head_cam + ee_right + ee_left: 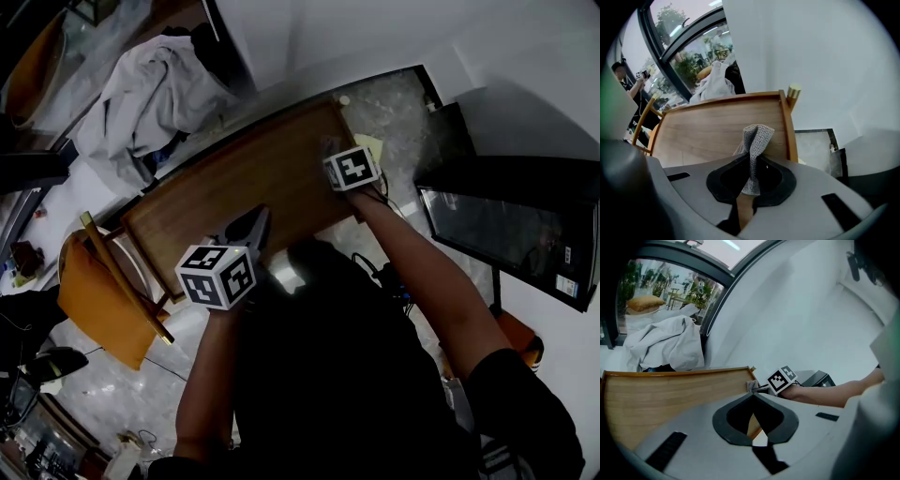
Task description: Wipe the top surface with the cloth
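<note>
The wooden table top (234, 192) lies below me, also seen in the left gripper view (656, 394) and the right gripper view (703, 131). My right gripper (752, 157) is shut on a small grey knitted cloth (753, 138), which stands up bunched between the jaws near the table's far right corner. In the head view this gripper (334, 156) sits over that corner, with the cloth (325, 143) just showing. My left gripper (257, 223) hangs over the near edge of the table, its jaws (753, 398) shut on nothing. From there the cloth (751, 385) shows at the corner.
A heap of white fabric (150, 89) lies beyond the table's far left. An orange chair (98, 300) stands at the left end. A dark screen (511, 225) leans at the right. A brass knob (793, 90) tops the corner post. A person (626, 75) stands outside the glass.
</note>
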A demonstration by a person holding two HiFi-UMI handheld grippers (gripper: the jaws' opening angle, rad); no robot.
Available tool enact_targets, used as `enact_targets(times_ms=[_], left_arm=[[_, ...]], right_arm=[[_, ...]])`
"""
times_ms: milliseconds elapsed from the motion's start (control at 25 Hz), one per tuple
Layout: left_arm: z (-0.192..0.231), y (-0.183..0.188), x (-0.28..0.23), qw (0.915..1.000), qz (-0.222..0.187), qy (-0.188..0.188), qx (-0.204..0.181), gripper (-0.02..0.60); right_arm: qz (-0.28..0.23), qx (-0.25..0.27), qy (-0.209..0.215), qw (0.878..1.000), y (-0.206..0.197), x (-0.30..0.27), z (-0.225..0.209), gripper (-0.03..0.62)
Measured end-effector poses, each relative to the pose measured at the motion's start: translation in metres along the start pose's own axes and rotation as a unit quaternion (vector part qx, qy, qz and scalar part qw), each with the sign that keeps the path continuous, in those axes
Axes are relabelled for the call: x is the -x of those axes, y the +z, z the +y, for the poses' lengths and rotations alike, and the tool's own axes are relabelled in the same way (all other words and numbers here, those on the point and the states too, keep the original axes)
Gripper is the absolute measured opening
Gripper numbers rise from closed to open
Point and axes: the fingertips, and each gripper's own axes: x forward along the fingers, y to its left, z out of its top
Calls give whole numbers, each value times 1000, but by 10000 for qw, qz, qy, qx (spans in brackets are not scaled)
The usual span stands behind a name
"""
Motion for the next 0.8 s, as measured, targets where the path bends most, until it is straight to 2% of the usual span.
enact_targets(times_ms=[320, 480, 600, 800], left_arm=[[15, -6, 25, 9996, -164, 132, 165, 11], [34, -11, 51, 9986, -319, 265, 317, 11], [50, -18, 76, 9973, -420, 370, 473, 11], [78, -30, 132, 9936, -634, 623, 695, 11]], right_arm=[[46, -225, -768, 9968, -1, 10, -35, 32], [-126, -175, -851, 9961, 3, 19, -27, 32], [-410, 125, -486, 9979, 16, 27, 19, 32], [-693, 794, 628, 9925, 38, 29, 159, 32]])
